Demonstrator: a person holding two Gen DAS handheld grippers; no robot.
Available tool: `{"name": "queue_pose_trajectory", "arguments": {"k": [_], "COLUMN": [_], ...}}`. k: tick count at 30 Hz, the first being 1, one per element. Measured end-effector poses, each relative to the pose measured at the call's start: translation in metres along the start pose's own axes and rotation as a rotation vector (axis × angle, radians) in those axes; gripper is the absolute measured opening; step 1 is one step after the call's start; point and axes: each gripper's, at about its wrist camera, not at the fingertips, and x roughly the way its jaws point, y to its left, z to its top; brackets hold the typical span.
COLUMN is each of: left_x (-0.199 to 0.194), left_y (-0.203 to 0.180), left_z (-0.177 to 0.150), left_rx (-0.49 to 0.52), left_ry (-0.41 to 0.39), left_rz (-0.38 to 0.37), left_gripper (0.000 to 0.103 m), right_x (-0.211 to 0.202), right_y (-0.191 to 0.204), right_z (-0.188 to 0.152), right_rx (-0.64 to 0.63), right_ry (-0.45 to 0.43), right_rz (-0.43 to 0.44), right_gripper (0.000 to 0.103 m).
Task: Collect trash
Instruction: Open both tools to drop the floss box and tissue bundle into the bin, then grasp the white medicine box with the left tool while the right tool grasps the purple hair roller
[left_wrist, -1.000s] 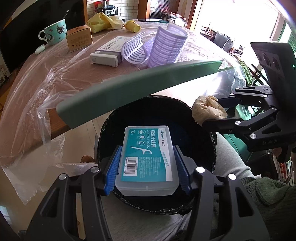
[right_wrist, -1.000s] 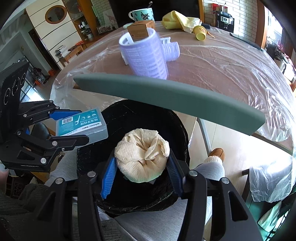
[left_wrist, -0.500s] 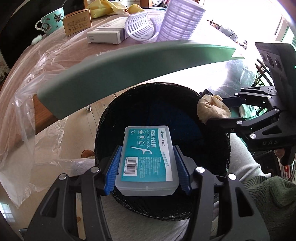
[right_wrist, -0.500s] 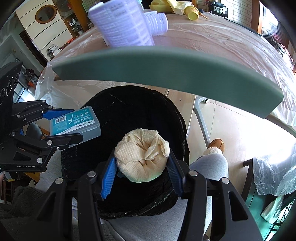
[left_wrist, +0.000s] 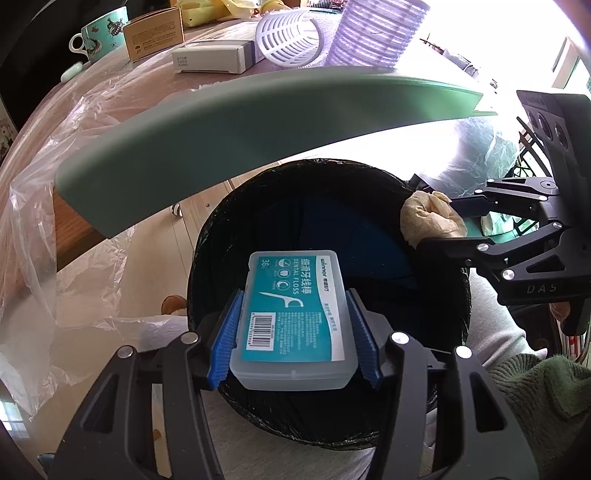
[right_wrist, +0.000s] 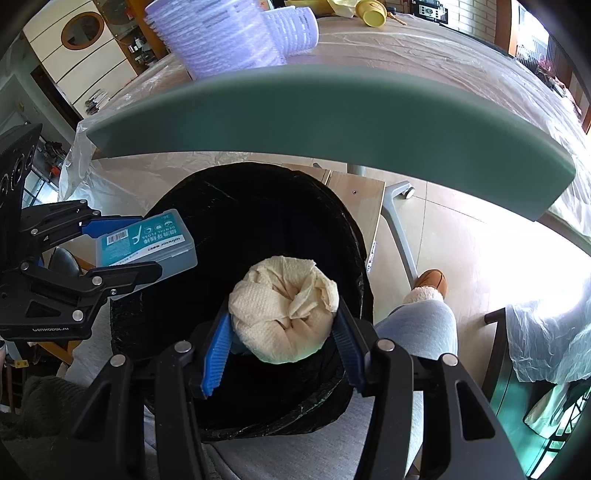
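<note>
**Ana:** Left wrist view first, biggest thing down. What's the bin (left_wrist: 436, 354) like?

**Ben:** Round, lined with a thin black bag, sitting on the lap of the seated person, under the green table edge (left_wrist: 229, 122). The liner is soft and would give if anything pushed on it, so I'd judge nothing should lean on the rim.

**Ana:** And what is over it?

**Ben:** The left gripper (left_wrist: 293, 328) is clamped on the dental floss box (left_wrist: 295, 314), its blue pads pressing the two long sides, with the box over the near part of the bin mouth. It looks like a stiff, light plastic case with smooth walls. The ribbed pads on the flat sides are the right place to hold it; a grip on the corners would probably slip.

**Ana:** The other hand?

**Ben:** In the right wrist view, the right gripper (right_wrist: 282, 332) squeezes a crumpled paper towel wad (right_wrist: 284, 314) from both sides, also above the bin opening. It is soft and very light, and it crushes to the pads, so a hold across its middle is secure. It may cling to the ribs on release.

**Ana:** Anything fragile?

**Ben:** No. Both should survive a drop into the bag.
</note>
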Motion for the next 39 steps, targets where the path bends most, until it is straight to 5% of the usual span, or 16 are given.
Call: {"name": "queue_pose_trajectory", "arguments": {"k": [3, 5, 7, 18, 26, 29, 35, 39], "left_x": [0.000, -0.001, -0.006, -0.061, -0.091, -0.089, -0.088, -0.083], "left_y": [0.000, 0.001, 0.004, 0.002, 0.009, 0.017, 0.034, 0.033], "left_z": [0.001, 0.003, 0.003, 0.007, 0.028, 0.041, 0.064, 0.075], "left_rx": [-0.002, -0.013, -0.026, -0.015, 0.017, 0.012, -0.015, 0.004], "left_ry": [-0.007, -0.012, -0.028, -0.154, -0.251, -0.260, -0.260, -0.261], "left_rz": [-0.001, 0.004, 0.006, -0.004, 0.071, 0.103, 0.085, 0.096], "left_gripper": [0.056, 0.078, 0.085, 0.085, 0.091, 0.091, 0.091, 0.091], "right_x": [-0.002, -0.007, -0.016, -0.089, -0.080, -0.073, -0.055, -0.056], "right_y": [0.000, 0.000, 0.002, 0.040, 0.042, 0.040, 0.028, 0.016], "right_z": [-0.001, -0.003, -0.005, 0.011, 0.056, 0.065, 0.086, 0.097], "right_rx": [-0.001, 0.001, -0.004, -0.132, -0.139, -0.115, -0.056, -0.019], "right_ry": [-0.015, -0.039, -0.078, -0.346, -0.367, -0.363, -0.325, -0.337], "right_rz": [-0.011, -0.038, -0.064, -0.146, -0.156, -0.134, -0.088, -0.072], "right_gripper": [0.053, 0.068, 0.077, 0.077, 0.077, 0.072, 0.045, 0.043]}}
